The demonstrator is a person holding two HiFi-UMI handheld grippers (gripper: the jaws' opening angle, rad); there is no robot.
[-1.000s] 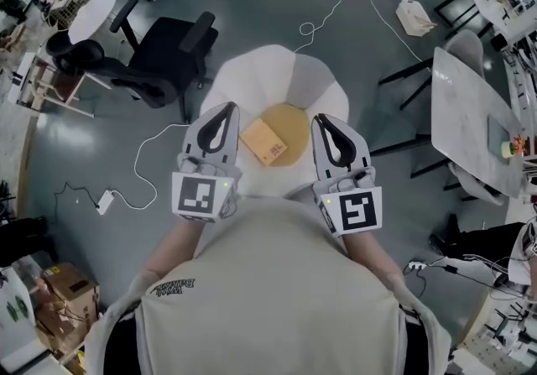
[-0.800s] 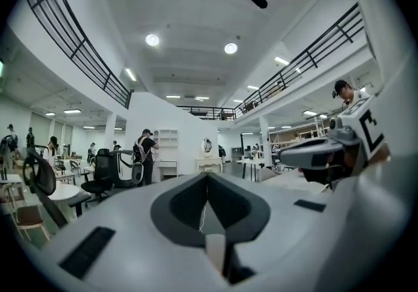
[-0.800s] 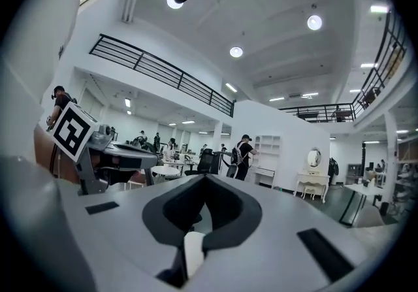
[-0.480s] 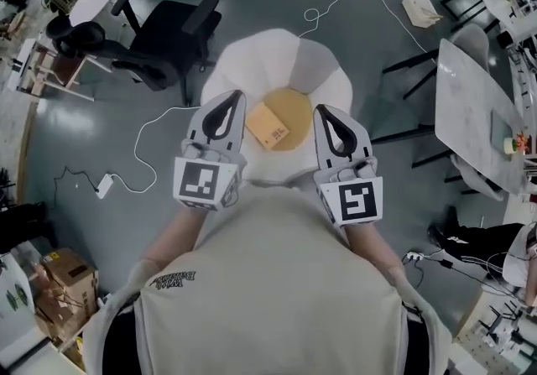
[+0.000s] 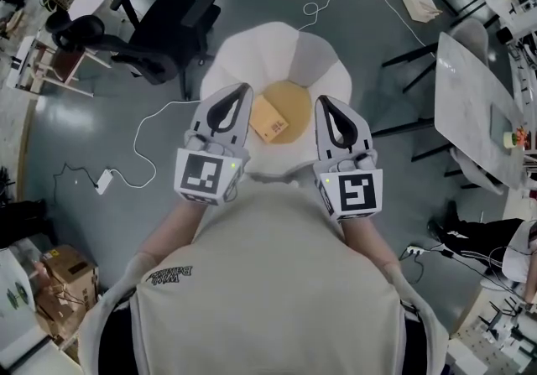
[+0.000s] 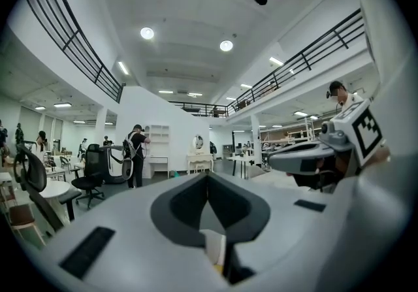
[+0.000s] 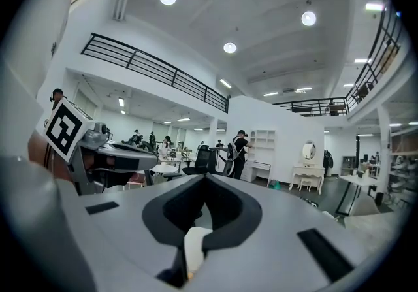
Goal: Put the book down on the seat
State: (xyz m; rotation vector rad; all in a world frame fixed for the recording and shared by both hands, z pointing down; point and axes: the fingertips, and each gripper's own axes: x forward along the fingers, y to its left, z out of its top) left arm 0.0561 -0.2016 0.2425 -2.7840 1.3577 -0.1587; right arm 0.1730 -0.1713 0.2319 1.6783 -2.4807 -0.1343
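In the head view a tan book (image 5: 270, 117) lies flat on the round yellow cushion (image 5: 294, 101) of a white petal-shaped seat (image 5: 252, 50). Neither gripper touches it. My left gripper (image 5: 241, 90) hangs above the seat's left side, jaws shut and empty. My right gripper (image 5: 322, 102) hangs above the seat's right side, also shut and empty. Both are held close in front of the person's chest. In the left gripper view the left gripper (image 6: 208, 178) points level into the hall; the right gripper (image 7: 205, 178) does the same in its own view. The book is not seen in either.
A black office chair (image 5: 168, 38) stands to the left of the seat and a white table (image 5: 470, 105) to the right. A white cable (image 5: 151, 155) and power adapter (image 5: 104, 183) lie on the grey floor. Cardboard boxes (image 5: 59, 281) sit at lower left. People stand far off (image 6: 137, 153).
Both grippers have drifted slightly up the picture and a little closer to the seat. The book stays on the cushion.
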